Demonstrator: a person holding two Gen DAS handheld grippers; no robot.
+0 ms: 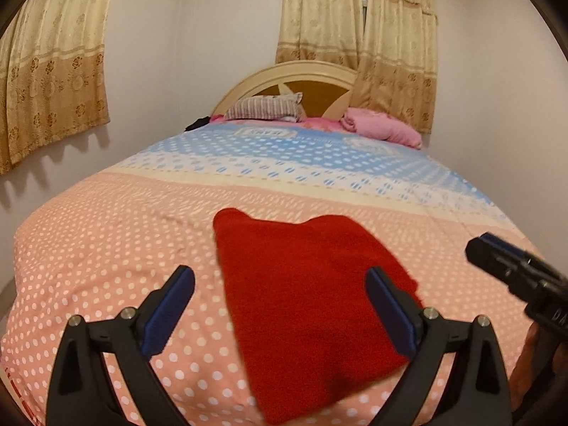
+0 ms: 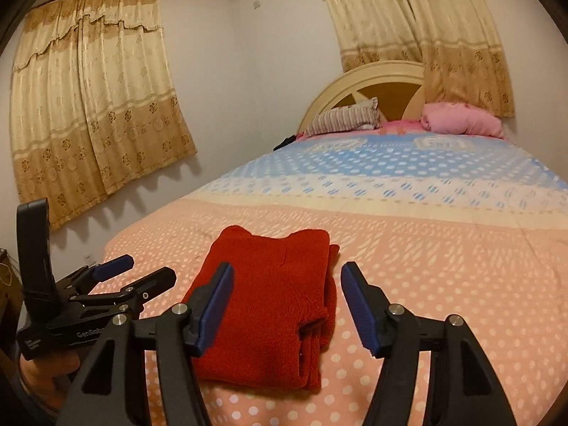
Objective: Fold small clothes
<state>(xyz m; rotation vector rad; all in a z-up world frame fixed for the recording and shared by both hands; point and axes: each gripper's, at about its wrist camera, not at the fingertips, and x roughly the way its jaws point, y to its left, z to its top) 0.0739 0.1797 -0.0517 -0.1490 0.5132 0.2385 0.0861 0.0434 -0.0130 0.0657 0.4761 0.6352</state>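
A red fleece garment (image 1: pixel 305 305) lies folded into a thick rectangle on the pink polka-dot bedspread (image 1: pixel 106 248), near the foot of the bed; it also shows in the right wrist view (image 2: pixel 269 305). My left gripper (image 1: pixel 280 284) is open and empty, held above the garment's near left part. My right gripper (image 2: pixel 285 277) is open and empty, above the garment's near right edge. The right gripper's body shows in the left wrist view (image 1: pixel 514 269), and the left gripper shows in the right wrist view (image 2: pixel 138 269).
The bed runs away from me to a cream headboard (image 1: pixel 294 74). A striped pillow (image 1: pixel 264 106) and a pink bundle (image 1: pixel 383 124) lie at its head. Beige curtains (image 1: pixel 53 71) hang on the left wall and behind the headboard.
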